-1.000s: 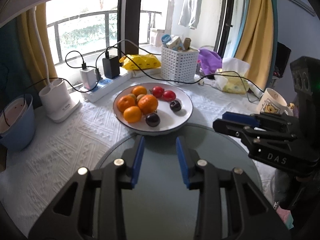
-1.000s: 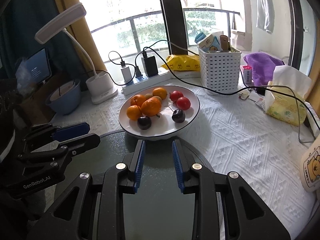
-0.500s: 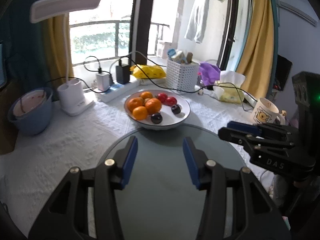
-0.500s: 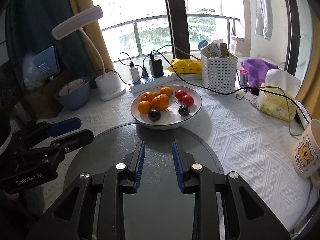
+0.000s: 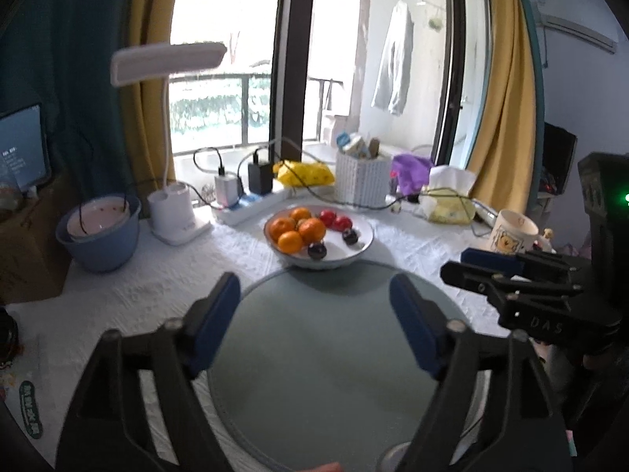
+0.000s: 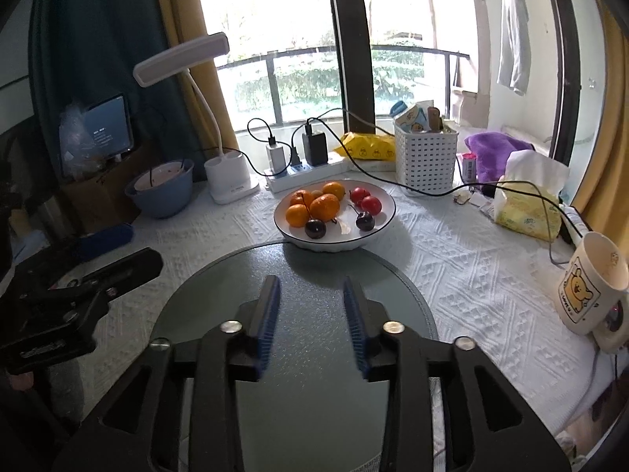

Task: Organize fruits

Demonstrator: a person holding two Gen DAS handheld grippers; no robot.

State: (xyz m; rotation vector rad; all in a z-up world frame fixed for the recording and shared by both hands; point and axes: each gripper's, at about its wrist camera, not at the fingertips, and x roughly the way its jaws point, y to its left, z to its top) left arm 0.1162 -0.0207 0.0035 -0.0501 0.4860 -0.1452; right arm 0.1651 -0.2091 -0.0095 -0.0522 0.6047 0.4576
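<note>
A white plate [image 5: 326,263] [image 6: 334,244] sits mid-table holding several oranges [image 5: 312,230] [image 6: 324,206], two red fruits [image 5: 342,222] [image 6: 371,204] and two dark cherries [image 5: 316,250] [image 6: 315,228]. In front of it lies a round grey glass disc [image 5: 314,354] [image 6: 216,295]. My left gripper [image 5: 314,295] [image 6: 137,249] hovers over the disc, well short of the plate; its jaws are opening wide with nothing between them. My right gripper [image 6: 310,287] [image 5: 468,263] hangs beside it over the disc, jaws opening a little, also with nothing between them.
A blue bowl [image 5: 98,244] and a white lamp base [image 5: 173,212] stand at the left. Behind the plate are a power strip [image 5: 251,208] with cables and a white basket [image 5: 363,177]. A tissue pack [image 5: 450,204] and a bear mug [image 6: 589,287] are at the right.
Both grippers have drawn back from the plate and risen, so the plate looks smaller. The left jaws have spread wide apart. The right jaws have parted slightly.
</note>
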